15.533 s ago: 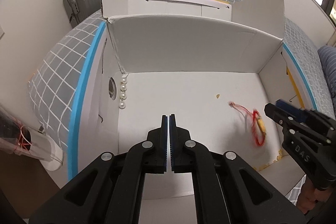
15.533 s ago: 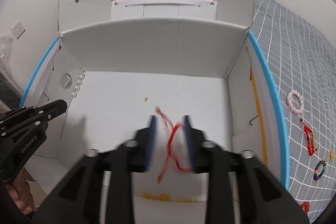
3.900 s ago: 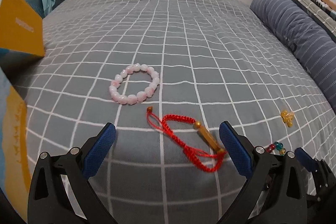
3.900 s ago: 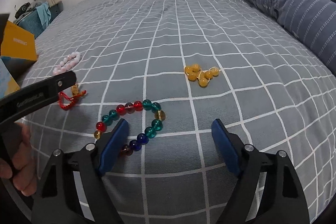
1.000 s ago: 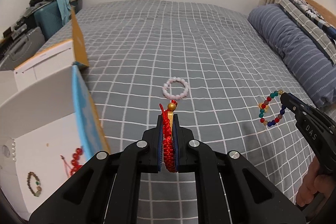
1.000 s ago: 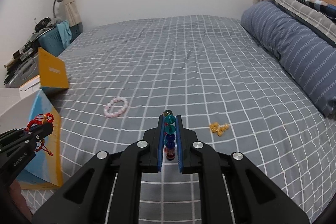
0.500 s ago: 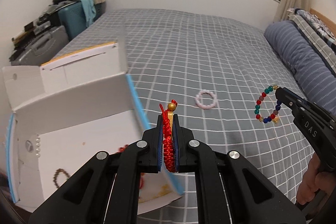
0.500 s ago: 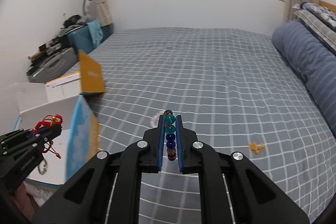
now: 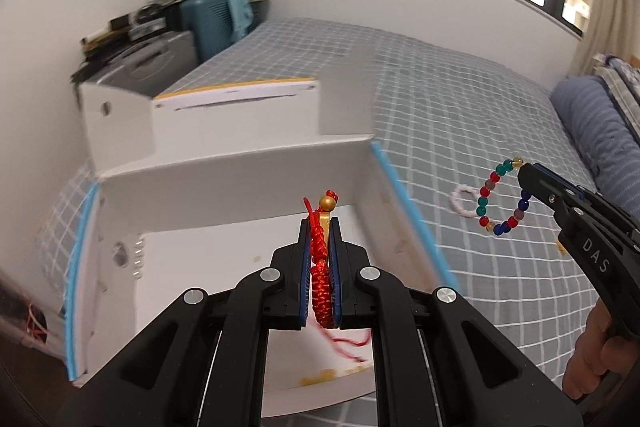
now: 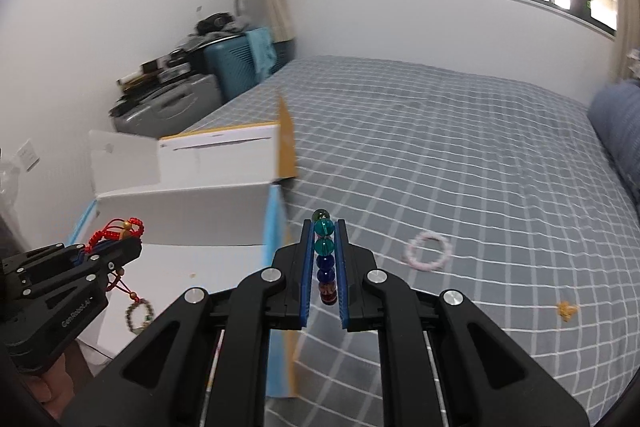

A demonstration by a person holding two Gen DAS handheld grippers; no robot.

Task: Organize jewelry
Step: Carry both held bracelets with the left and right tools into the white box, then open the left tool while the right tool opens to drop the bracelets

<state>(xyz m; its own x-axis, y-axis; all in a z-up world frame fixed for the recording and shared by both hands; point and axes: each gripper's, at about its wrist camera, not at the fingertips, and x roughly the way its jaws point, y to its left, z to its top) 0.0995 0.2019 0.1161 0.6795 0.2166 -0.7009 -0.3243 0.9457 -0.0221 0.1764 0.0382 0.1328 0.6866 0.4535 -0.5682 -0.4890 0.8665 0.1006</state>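
bracelet (image 9: 320, 267), red braided cord, gold bead

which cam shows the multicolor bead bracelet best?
Left wrist: the multicolor bead bracelet hangs as a full loop from the right hand-held gripper. The right wrist view shows only a column of beads pinched edge-on between its pads.

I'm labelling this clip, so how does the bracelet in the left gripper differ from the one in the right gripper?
The red cord bracelet is woven string with a gold bead; the multicolored bead bracelet is a ring of round glassy beads. The cord one sits bunched between the left gripper fingers above the open white box; the bead one hangs as an open loop from the right gripper, over the bedspread. Both are clamped and off the bed.
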